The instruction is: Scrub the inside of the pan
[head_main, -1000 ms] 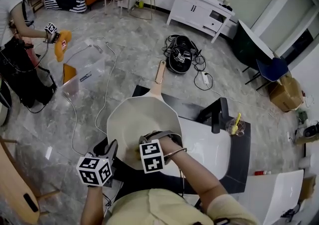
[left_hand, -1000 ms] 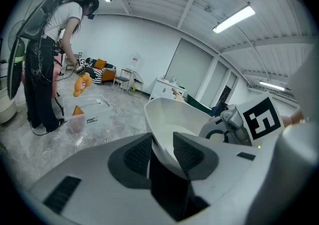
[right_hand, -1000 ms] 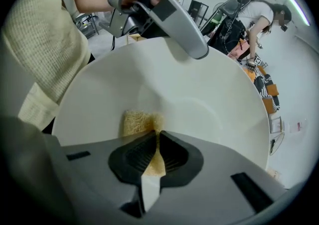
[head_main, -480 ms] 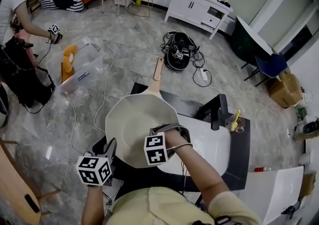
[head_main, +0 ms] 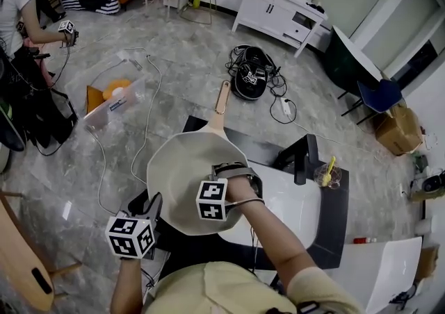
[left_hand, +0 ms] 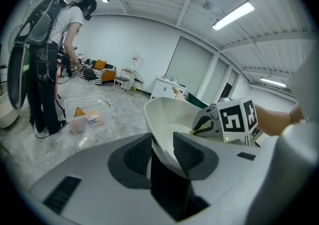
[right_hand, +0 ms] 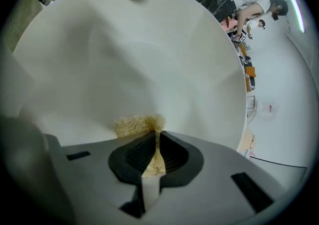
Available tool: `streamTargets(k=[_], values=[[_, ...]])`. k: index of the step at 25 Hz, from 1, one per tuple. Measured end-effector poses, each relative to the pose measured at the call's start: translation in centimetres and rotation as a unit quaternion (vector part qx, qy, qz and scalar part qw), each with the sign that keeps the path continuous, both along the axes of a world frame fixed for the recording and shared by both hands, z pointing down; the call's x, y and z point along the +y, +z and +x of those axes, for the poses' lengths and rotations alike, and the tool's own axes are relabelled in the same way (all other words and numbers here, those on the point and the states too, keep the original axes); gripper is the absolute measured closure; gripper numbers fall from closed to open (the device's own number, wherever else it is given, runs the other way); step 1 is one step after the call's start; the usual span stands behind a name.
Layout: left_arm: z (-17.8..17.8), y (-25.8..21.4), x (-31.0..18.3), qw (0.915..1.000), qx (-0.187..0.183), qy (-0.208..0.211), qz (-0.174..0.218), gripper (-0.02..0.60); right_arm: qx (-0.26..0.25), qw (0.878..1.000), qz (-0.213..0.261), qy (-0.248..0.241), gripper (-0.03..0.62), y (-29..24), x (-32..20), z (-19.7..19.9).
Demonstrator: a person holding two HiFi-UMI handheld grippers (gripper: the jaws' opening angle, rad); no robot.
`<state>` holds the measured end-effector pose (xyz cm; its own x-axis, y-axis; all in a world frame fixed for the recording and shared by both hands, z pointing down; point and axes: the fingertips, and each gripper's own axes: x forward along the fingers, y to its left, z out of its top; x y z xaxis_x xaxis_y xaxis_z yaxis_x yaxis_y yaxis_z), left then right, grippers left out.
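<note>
Two grippers, one pan, so here's how it looked. The pan (head_main: 181, 167) hung tilted in the air over the near corner of the black bench (head_main: 338, 208) and the white sink (head_main: 292, 210), with its wooden handle (head_main: 222, 101) pointing away from you. Your left gripper (left_hand: 162, 153) had its fingers (left_hand: 135, 155) clamped on the near rim, and the pan wall filled the narrow gap between them. Your right gripper (right_hand: 155, 144) pointed steeply down into the bowl. Its fingers (right_hand: 173, 158) were pinched almost together on a thin yellowish scrub pad (right_hand: 135, 125), and the frayed end was pressed against the inner wall.

Progress-wise, I'd say you were mid-scrub, since the pad was on the surface and the pan was steadied. The inside looked plain cream, with no grime or suds I could spot, so I couldn't tell how much you'd covered. My guess is the rest of the inner wall and the bottom were left to do.
</note>
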<state>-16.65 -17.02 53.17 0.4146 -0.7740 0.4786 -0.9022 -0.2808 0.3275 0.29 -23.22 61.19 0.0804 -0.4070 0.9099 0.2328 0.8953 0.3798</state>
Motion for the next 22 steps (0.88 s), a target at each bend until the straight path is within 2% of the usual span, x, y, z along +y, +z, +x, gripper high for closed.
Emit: streamTargets(k=[6,9,15,22], values=[[-0.1,-0.1,0.1,1.0,-0.001,-0.002,0.004,0.442,-0.028,0.997,0.074,0.018,0.557,-0.6,-2.4,-0.9],[-0.1,-0.1,0.1,1.0,-0.001,-0.002,0.004,0.442,-0.036,0.994,0.097,0.026,0.557,-0.8,-2.9,-1.2],[-0.2,0.0,0.1,1.0,0.002,-0.003,0.002,0.442,-0.076,0.991,0.091,0.068,0.557,-1.0,-3.3,-1.4],[-0.1,0.0,0.1,1.0,0.004,-0.004,0.003,0.442,-0.115,0.984,0.092,0.096,0.557,-1.8,-3.6,-1.6]])
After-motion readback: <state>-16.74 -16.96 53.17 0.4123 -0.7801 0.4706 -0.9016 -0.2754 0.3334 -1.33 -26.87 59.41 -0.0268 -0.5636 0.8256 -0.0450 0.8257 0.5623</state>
